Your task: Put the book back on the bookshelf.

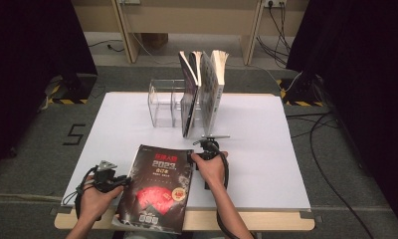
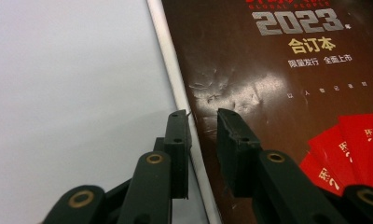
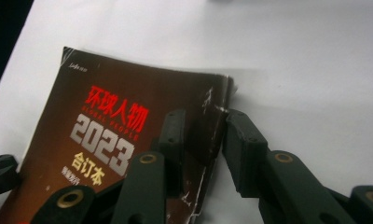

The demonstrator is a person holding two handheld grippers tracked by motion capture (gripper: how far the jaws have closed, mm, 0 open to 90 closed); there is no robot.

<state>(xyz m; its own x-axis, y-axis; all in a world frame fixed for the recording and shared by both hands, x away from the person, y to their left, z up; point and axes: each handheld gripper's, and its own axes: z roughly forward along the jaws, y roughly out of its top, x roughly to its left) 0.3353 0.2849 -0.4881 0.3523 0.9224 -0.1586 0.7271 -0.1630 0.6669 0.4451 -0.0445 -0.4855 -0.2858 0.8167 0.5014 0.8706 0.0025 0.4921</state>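
Note:
A dark book (image 1: pixel 159 189) with red and silver "2023" cover print lies flat near the front of the white table (image 1: pixel 266 149), its near end hanging over the front edge. My left gripper (image 1: pixel 127 180) is at the book's left side. In the left gripper view the jaws (image 2: pixel 202 114) pinch the white spine of the book (image 2: pixel 278 70), one jaw against the spine and the other on the cover. My right gripper (image 1: pixel 193 158) is at the far right corner. Its jaws (image 3: pixel 204 114) straddle the worn right edge of the book (image 3: pixel 105 121), with a gap at the pads.
A clear acrylic rack (image 1: pixel 162 102) stands at the back middle of the table, with three upright books (image 1: pixel 202 89) leaning in its right part. Cables (image 1: pixel 331 164) lie on the grey floor to the right, and dark curtains flank both sides.

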